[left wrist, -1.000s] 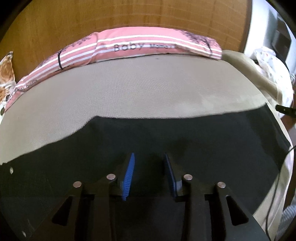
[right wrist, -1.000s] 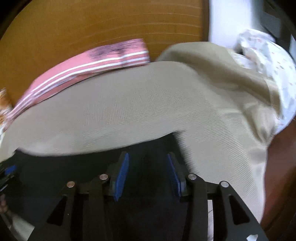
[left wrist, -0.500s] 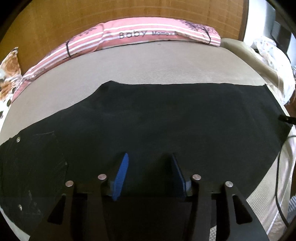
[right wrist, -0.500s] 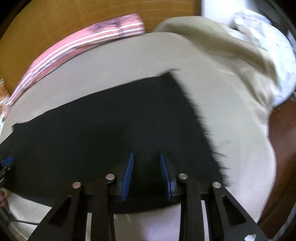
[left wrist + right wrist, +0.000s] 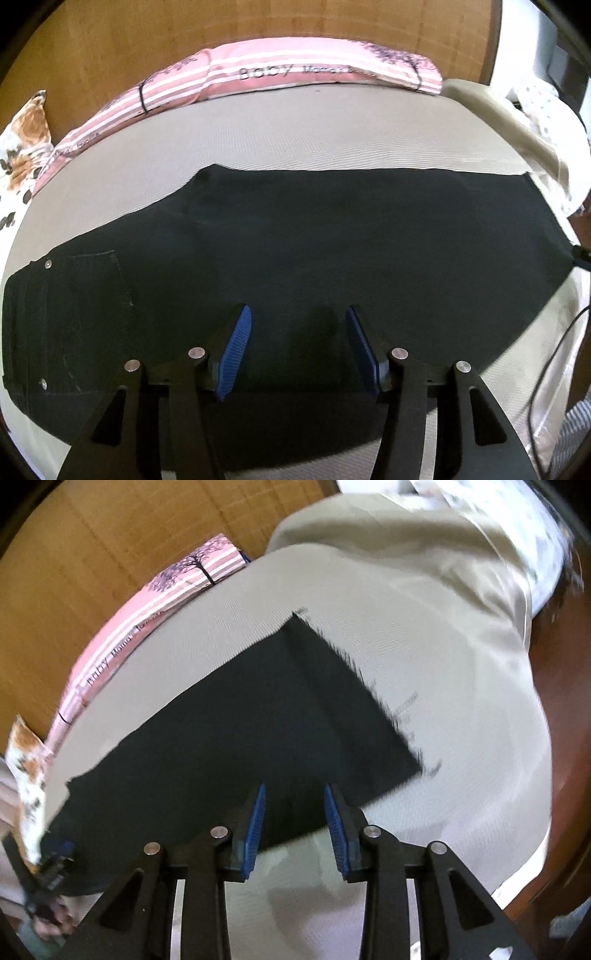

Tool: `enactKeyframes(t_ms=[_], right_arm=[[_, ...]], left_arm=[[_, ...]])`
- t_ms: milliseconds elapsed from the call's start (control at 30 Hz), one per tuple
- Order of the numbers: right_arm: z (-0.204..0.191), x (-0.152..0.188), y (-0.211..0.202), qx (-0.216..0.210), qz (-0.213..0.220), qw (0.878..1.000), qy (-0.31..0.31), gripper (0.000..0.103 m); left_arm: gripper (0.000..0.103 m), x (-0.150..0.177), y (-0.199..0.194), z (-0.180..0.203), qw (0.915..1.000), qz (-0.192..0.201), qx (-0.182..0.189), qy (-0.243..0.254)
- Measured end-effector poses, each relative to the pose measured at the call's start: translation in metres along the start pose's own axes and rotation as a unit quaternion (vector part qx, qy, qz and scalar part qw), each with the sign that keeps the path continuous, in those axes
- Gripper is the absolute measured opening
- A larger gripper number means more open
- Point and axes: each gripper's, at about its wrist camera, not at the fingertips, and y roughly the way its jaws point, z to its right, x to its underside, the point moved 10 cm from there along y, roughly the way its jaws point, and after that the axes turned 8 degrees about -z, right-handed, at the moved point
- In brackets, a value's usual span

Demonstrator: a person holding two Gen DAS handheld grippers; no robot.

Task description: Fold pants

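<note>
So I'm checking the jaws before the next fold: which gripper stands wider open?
The left gripper: its blue pads stand wider apart over the black pants. The right gripper has a narrower gap.

The pants [image 5: 295, 251] ran under the left tool's mount, hiding their near edge; the right view was motion-blurred.

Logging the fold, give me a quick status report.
Left claw open, just opening; right claw open, both empty. Black pants flat on bed. Nothing in the way.
</note>
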Motion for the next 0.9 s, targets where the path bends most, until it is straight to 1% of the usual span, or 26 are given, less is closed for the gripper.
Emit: enactKeyframes(t_ms=[133, 267, 333, 467, 533, 567, 733, 833, 900], right_arm=[[0.01, 0.016, 0.0, -0.025, -0.012, 0.999, 0.038, 0.035], [0.026, 0.026, 0.004, -0.033, -0.016, 0.997, 0.066, 0.035], [0.03, 0.025, 0.005, -0.043, -0.011, 0.996, 0.078, 0.033], [0.038, 0.013, 0.006, -0.043, 0.004, 0.995, 0.092, 0.033], [0.044, 0.007, 0.006, -0.046, 0.013, 0.994, 0.101, 0.033], [0.047, 0.004, 0.006, -0.047, 0.017, 0.993, 0.104, 0.033], [0.055, -0.013, 0.008, -0.048, 0.035, 0.992, 0.11, 0.031], [0.057, -0.022, 0.01, -0.052, 0.046, 0.992, 0.109, 0.027], [0.06, -0.025, 0.012, -0.053, 0.048, 0.991, 0.115, 0.017]], left_arm=[[0.055, 0.003, -0.003, 0.025, 0.9992, -0.006, 0.039, 0.011], [0.055, 0.004, 0.001, 0.054, 0.9967, -0.021, 0.072, 0.03], [0.055, 0.003, 0.003, 0.068, 0.9958, -0.021, 0.074, 0.049], [0.055, 0.003, 0.012, 0.089, 0.9939, -0.024, 0.069, 0.083], [0.055, 0.004, 0.019, 0.09, 0.9939, -0.025, 0.058, 0.09], [0.055, 0.002, 0.018, 0.091, 0.9939, -0.015, 0.053, 0.095], [0.056, 0.002, 0.02, 0.091, 0.9939, -0.009, 0.053, 0.097], [0.057, 0.002, 0.021, 0.09, 0.9938, -0.005, 0.052, 0.098], [0.058, 0.001, 0.021, 0.09, 0.9938, -0.004, 0.054, 0.097]])
